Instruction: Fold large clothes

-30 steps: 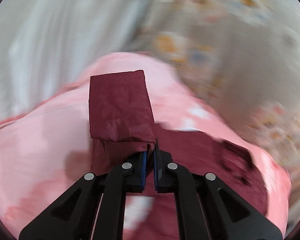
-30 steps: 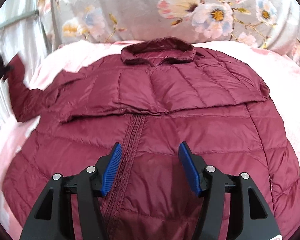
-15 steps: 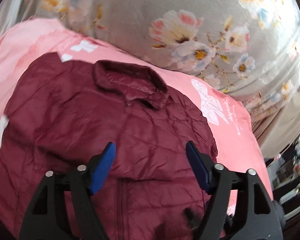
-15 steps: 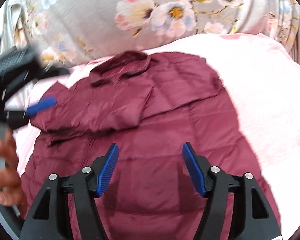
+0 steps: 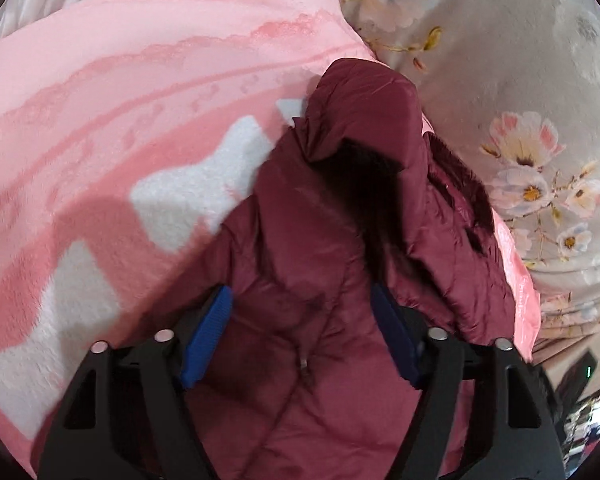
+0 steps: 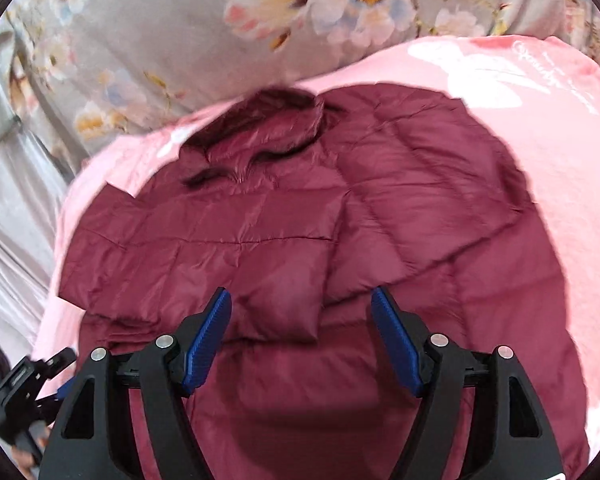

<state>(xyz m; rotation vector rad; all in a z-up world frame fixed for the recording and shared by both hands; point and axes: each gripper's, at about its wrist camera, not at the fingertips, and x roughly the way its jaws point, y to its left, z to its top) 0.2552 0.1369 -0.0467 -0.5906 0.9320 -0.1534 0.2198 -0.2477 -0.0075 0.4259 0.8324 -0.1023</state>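
Jaws of both tongs sit nearest the cameras, black arms tipped with blue pads. In the left wrist view, the left tongs (image 5: 300, 336) stand wide, closing slightly, straddling the edge of a maroon quilted jacket (image 5: 320, 280) without pressing on it. In the right wrist view, the right tongs (image 6: 300, 332) also stand wide and grip nothing, poised over the jacket's front. The jacket lies spread on a pink blanket (image 6: 572, 216), one sleeve (image 6: 204, 256) folded across its chest and its collar (image 6: 264, 128) toward the far side. Beyond the blanket lies grey floral bedding (image 6: 180, 28). Part of the left tongs shows at the lower left edge of this view.
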